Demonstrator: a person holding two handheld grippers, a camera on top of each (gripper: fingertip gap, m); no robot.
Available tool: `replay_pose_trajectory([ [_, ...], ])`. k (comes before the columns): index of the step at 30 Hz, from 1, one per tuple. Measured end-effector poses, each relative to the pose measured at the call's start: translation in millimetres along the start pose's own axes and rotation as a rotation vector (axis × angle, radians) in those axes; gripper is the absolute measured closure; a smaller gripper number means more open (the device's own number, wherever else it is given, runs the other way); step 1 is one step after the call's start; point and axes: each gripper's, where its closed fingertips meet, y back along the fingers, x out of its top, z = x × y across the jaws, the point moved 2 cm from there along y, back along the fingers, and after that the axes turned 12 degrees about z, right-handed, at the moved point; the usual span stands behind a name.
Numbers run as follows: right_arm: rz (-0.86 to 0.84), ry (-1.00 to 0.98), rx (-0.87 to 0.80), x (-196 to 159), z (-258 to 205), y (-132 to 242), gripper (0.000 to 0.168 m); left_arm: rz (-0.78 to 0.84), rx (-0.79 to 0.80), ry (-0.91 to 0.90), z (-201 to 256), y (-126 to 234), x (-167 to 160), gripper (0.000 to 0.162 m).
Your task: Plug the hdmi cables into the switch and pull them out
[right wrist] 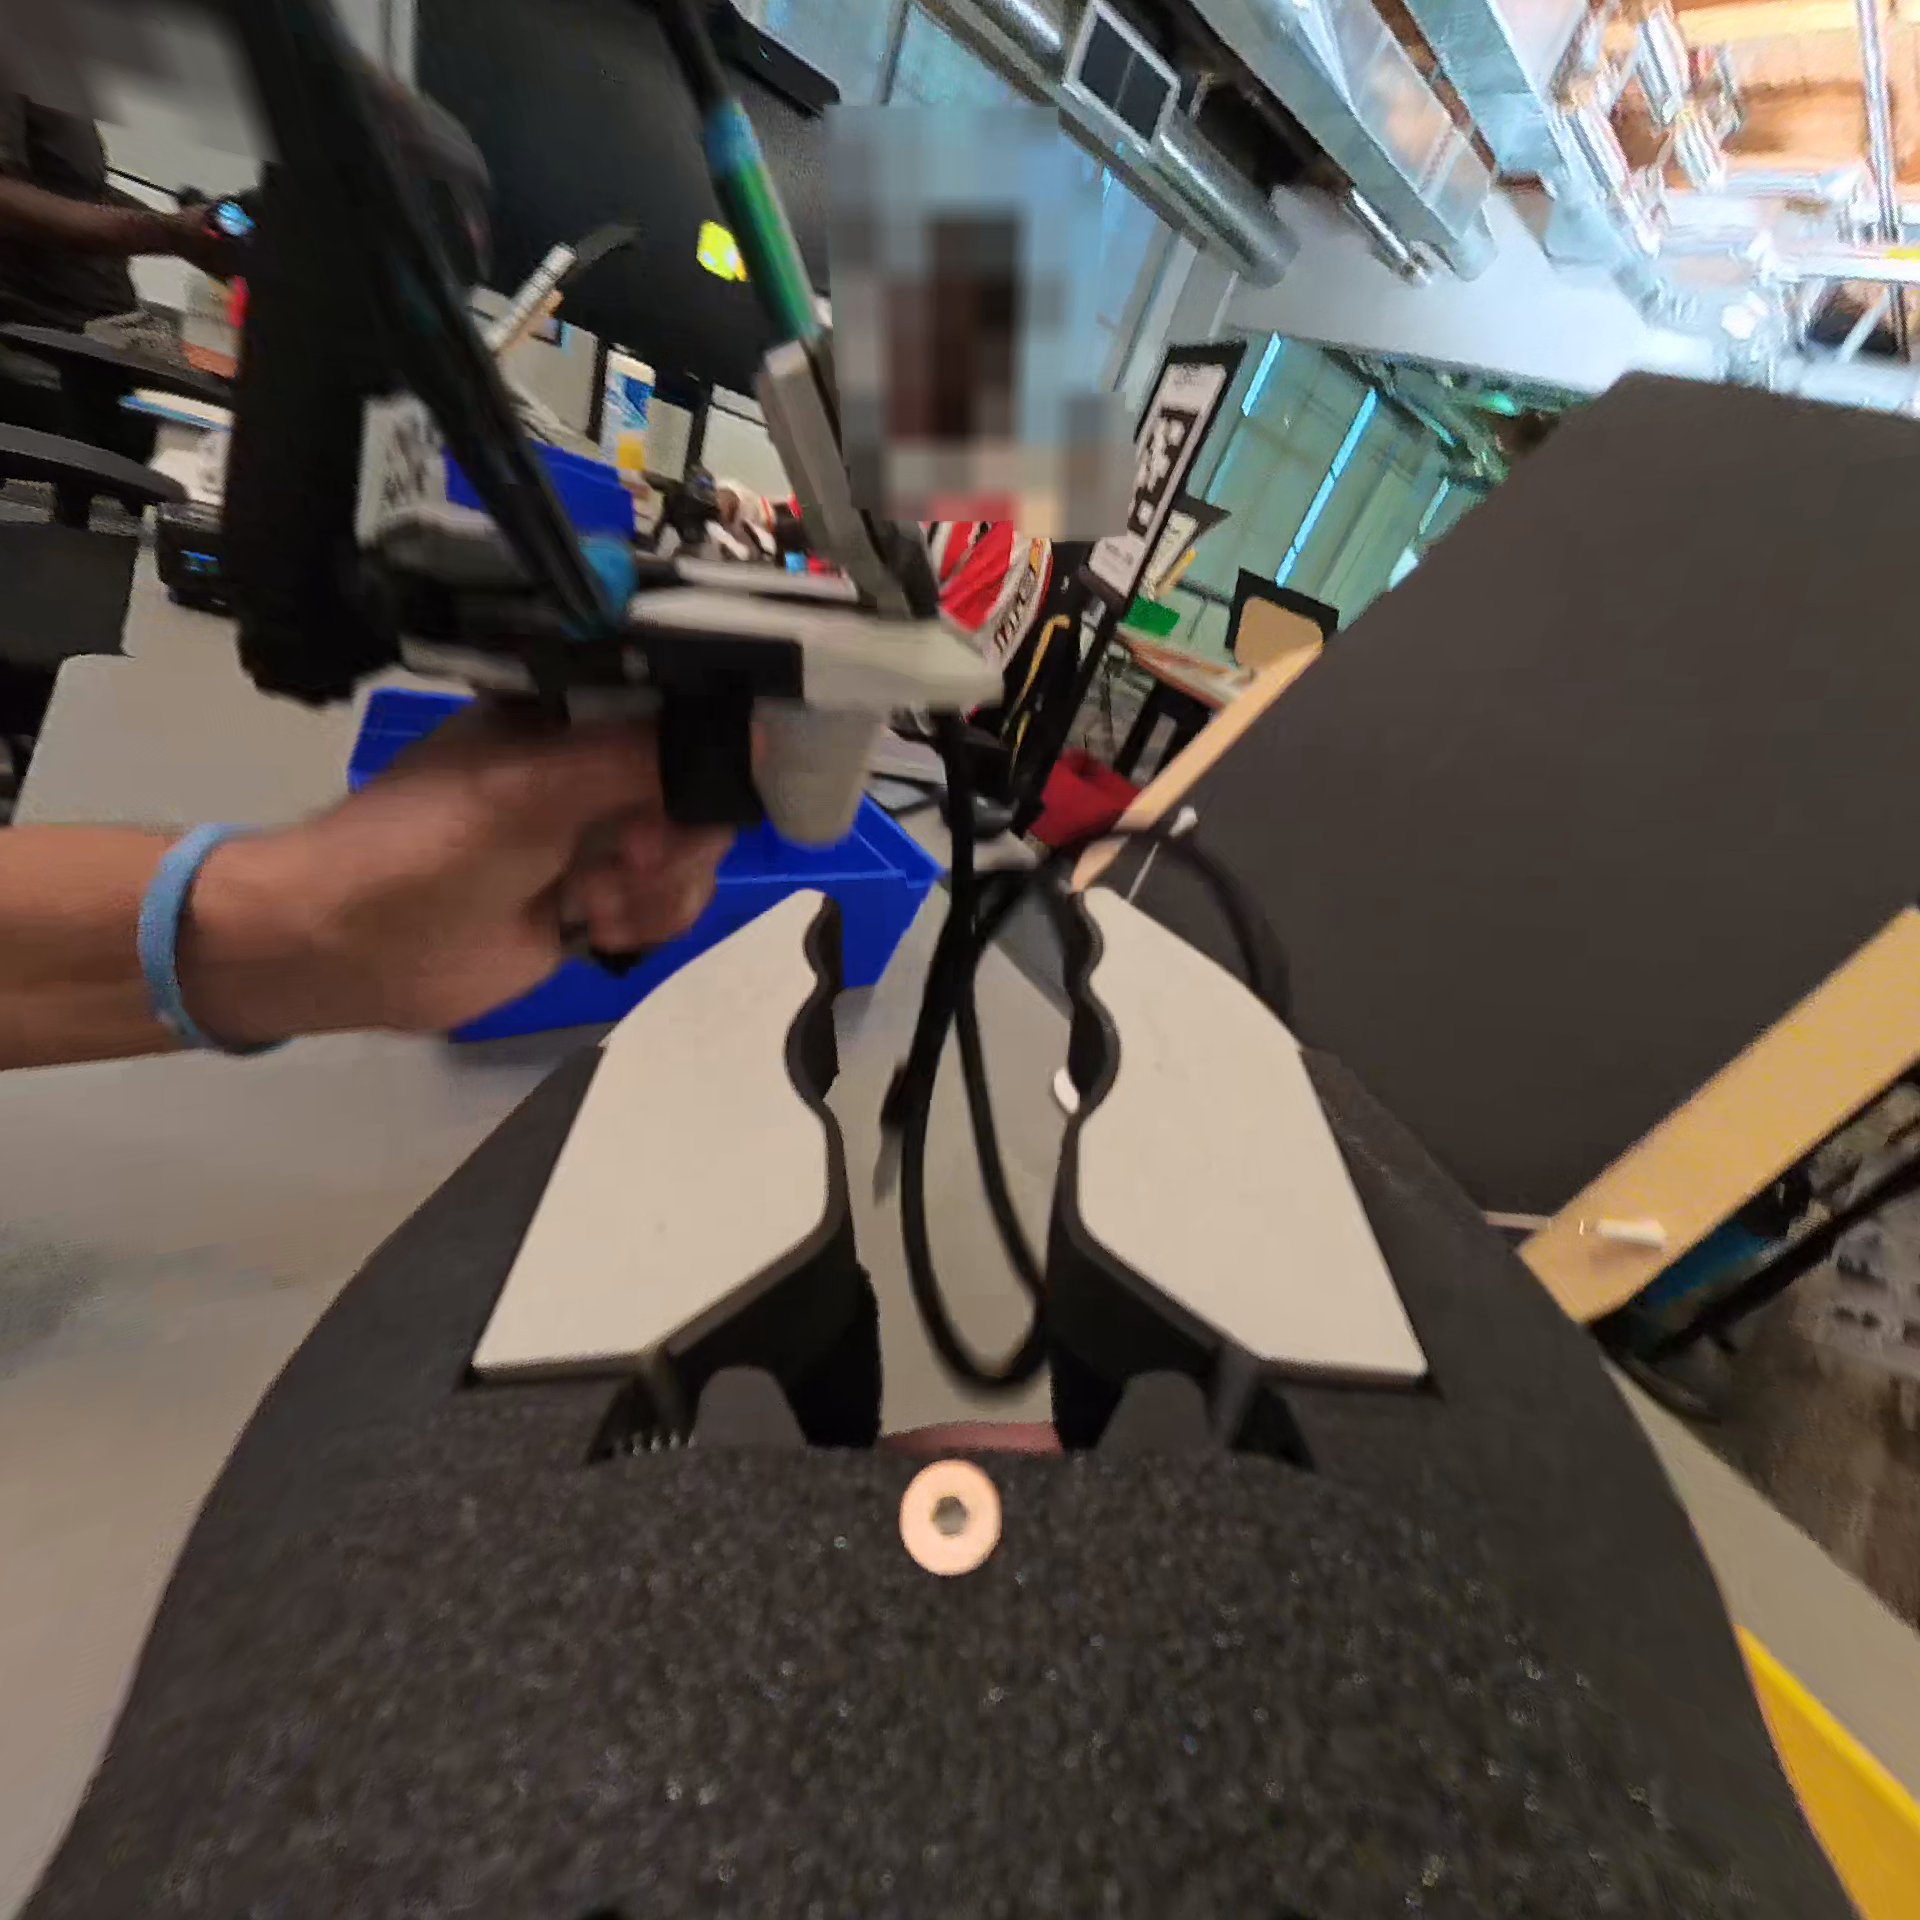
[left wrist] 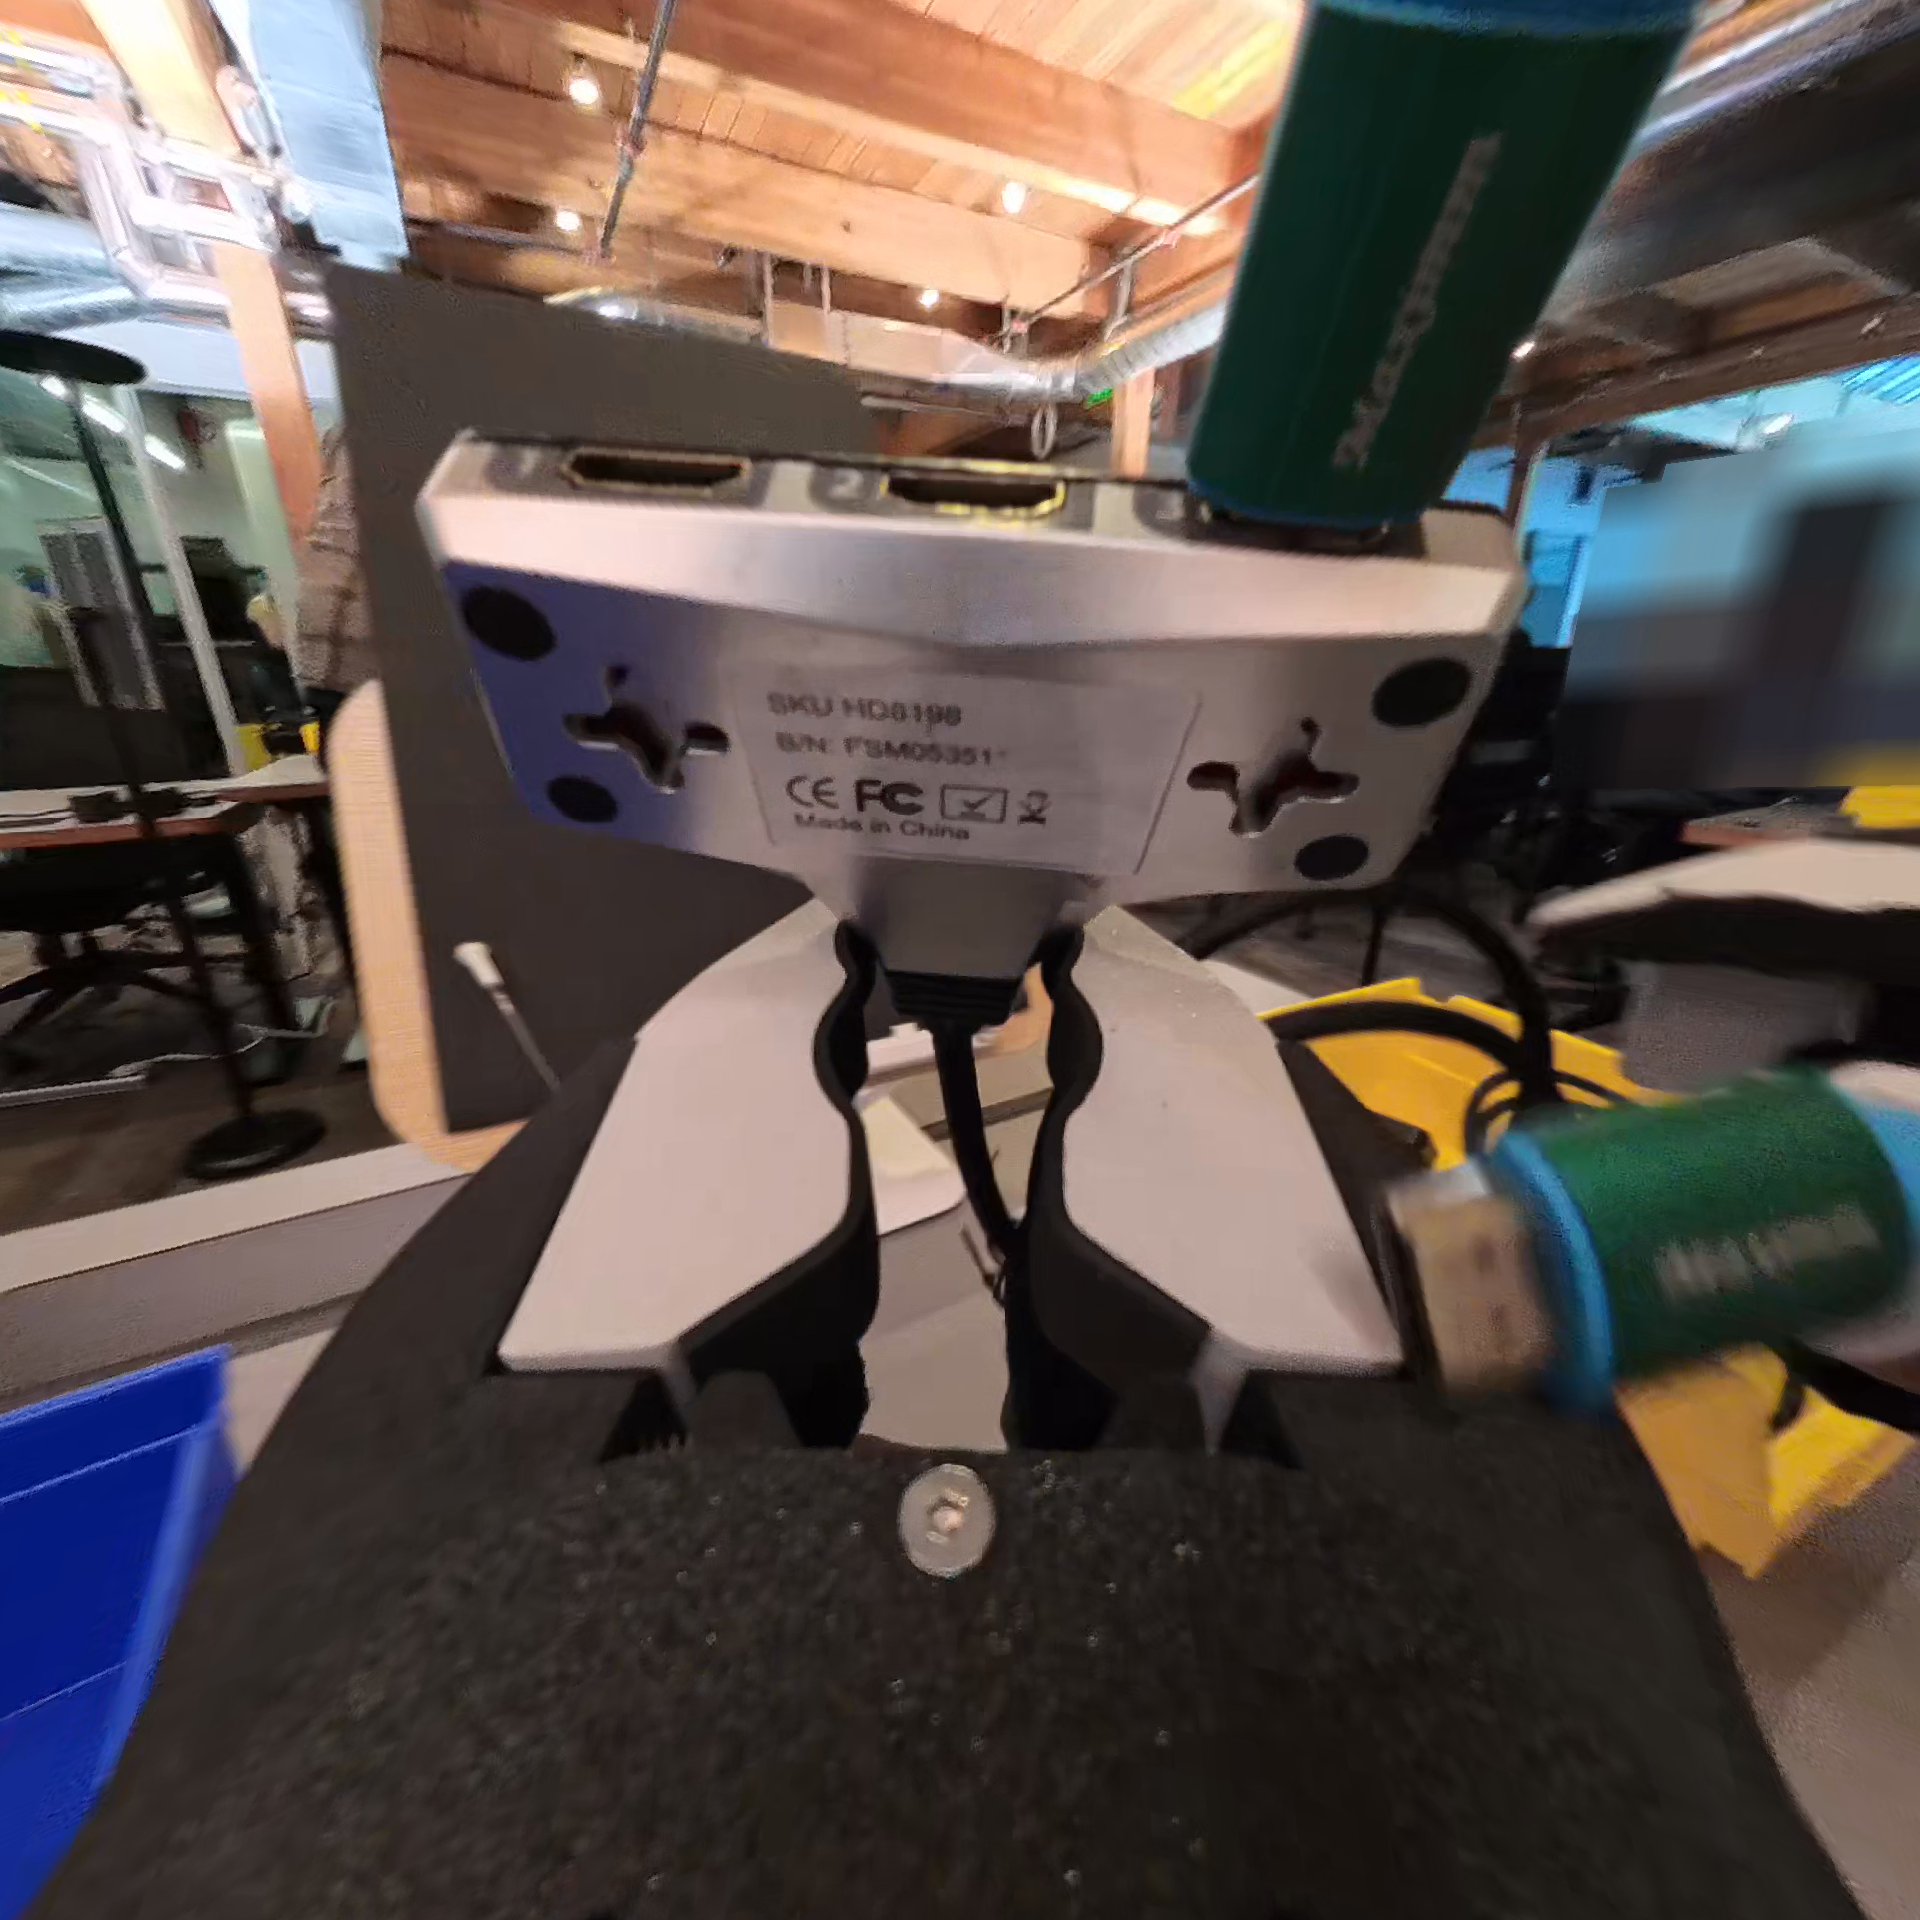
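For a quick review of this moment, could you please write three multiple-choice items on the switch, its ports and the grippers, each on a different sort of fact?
1. Where is the switch?
A. in the blue bin
B. held up in the left gripper
C. flat on the table

2. How many of the three visible ports are empty?
A. none
B. one
C. two

3. What state is the right gripper in?
A. open, empty
B. shut on a plug
C. shut on the switch

Answers:
1 B, its fingers clamp the switch's cable end.
2 C, only one port holds the green plug.
3 A, its fingers stand apart, and the black cables lie beyond them.
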Motion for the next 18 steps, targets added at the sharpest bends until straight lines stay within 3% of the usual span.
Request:
replay_pose_trajectory([
  [8, -0.053, 0.126, 0.086, -25.3, -23.4, -23.3, 0.131, -0.112, -0.077, -0.033, 57.0, 13.5, -71.1, 0.131],
  [11, -0.04, 0.166, 0.03, -33.0, -22.8, -23.5, 0.139, -0.11, -0.06, -0.069, 65.9, 21.0, -82.9, 0.131],
  [16, -0.043, 0.237, 0.02, -42.8, -25.0, -22.3, 0.147, -0.126, -0.066, 0.019, 67.6, 23.1, -95.4, 0.133],
  [18, -0.056, 0.323, -0.005, -48.5, -23.3, -23.3, 0.147, -0.295, -0.087, 0.025, 62.3, 32.4, -112.5, 0.142],
])
